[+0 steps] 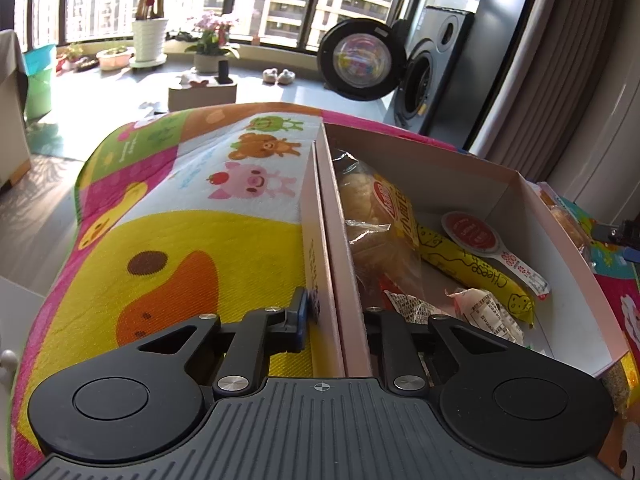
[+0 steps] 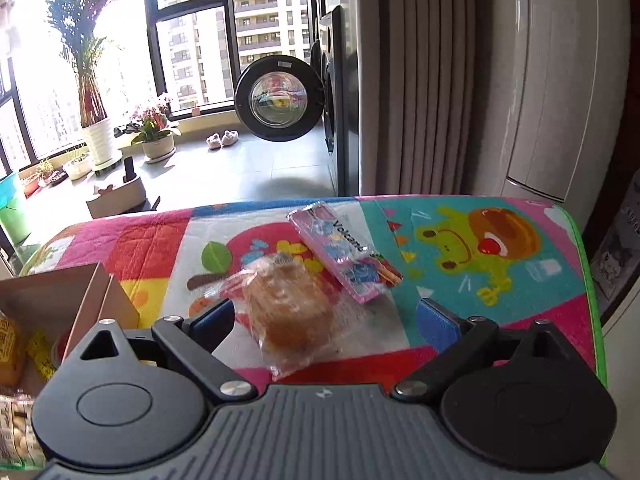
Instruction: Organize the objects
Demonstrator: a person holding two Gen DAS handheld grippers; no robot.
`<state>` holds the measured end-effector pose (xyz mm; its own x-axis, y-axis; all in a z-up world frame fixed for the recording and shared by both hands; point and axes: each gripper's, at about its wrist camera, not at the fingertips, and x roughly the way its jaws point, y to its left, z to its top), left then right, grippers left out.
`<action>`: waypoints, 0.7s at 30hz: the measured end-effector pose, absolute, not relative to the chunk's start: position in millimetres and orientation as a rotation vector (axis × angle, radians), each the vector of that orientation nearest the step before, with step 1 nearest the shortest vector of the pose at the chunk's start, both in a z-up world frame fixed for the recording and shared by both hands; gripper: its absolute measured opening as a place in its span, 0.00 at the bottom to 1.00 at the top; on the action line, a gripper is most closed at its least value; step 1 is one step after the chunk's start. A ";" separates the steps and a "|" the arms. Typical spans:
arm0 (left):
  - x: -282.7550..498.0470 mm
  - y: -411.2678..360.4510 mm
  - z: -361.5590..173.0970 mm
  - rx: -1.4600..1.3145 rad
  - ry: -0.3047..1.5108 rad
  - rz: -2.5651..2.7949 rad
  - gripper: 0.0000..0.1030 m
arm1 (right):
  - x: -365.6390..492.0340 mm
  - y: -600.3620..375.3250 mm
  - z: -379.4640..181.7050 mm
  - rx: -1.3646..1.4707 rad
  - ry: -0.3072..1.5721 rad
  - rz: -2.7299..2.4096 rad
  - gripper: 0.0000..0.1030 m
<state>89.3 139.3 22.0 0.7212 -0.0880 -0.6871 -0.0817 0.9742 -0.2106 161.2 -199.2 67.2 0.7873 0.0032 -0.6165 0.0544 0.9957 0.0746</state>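
Note:
A white cardboard box (image 1: pixel 440 168) sits on a colourful cartoon mat (image 1: pixel 180 240). It holds a bagged bread loaf (image 1: pixel 372 220), a yellow cheese stick (image 1: pixel 472 268), a red-lidded packet (image 1: pixel 476 236) and a small wrapped snack (image 1: pixel 484 312). My left gripper (image 1: pixel 338 314) is shut on the box's left wall, one finger outside and one inside. In the right wrist view, a clear-wrapped bun (image 2: pixel 288 312) lies on the mat between the wide-apart fingers of my open right gripper (image 2: pixel 324 320). A pink packet (image 2: pixel 340 252) lies just beyond it. The box corner (image 2: pixel 92 292) shows at left.
The mat's green edge (image 2: pixel 592 280) drops off at the right. Beyond the mat stand a washing machine with its door (image 1: pixel 360 60) swung open, grey curtains (image 2: pixel 420 80), potted plants (image 1: pixel 150 36) by the windows and a small box (image 1: pixel 202 94) on the floor.

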 end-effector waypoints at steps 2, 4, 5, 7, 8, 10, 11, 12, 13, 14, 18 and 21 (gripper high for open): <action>90.1 138.1 22.6 -0.225 0.771 0.002 0.17 | 193.2 -200.1 67.6 0.070 0.673 -0.029 1.00; 91.0 137.9 23.3 -0.224 0.776 0.003 0.17 | 227.5 -200.0 60.1 0.033 0.702 -0.065 1.00; 91.5 138.2 23.4 -0.226 0.779 0.003 0.17 | 243.2 -200.7 54.6 0.028 0.725 -0.072 1.00; 91.7 139.3 23.4 -0.232 0.782 0.001 0.17 | 272.6 -205.2 41.2 0.042 0.772 -0.094 1.00; 91.8 139.2 23.4 -0.233 0.782 0.002 0.17 | 282.8 -206.4 35.8 0.049 0.793 -0.103 0.96; 92.1 138.6 23.6 -0.230 0.783 0.004 0.17 | 296.5 -209.0 26.8 0.072 0.839 -0.100 0.76; 92.3 138.4 23.7 -0.230 0.785 0.005 0.17 | 296.0 -208.3 27.4 0.070 0.828 -0.101 0.72; 92.6 138.1 23.9 -0.229 0.785 0.006 0.17 | 294.5 -207.0 28.4 0.065 0.828 -0.089 0.60; 92.8 137.5 24.0 -0.226 0.786 0.008 0.17 | 288.6 -204.3 29.7 0.047 0.828 -0.074 0.57; 93.0 136.9 24.2 -0.223 0.786 0.009 0.17 | 282.7 -202.4 30.6 0.033 0.831 -0.062 0.51; 91.8 136.0 23.7 -0.216 0.784 0.010 0.17 | 237.8 -196.8 31.4 -0.021 0.846 0.030 0.42; 91.6 135.6 24.0 -0.217 0.785 0.009 0.17 | 199.8 -198.2 32.9 -0.057 0.852 0.067 0.42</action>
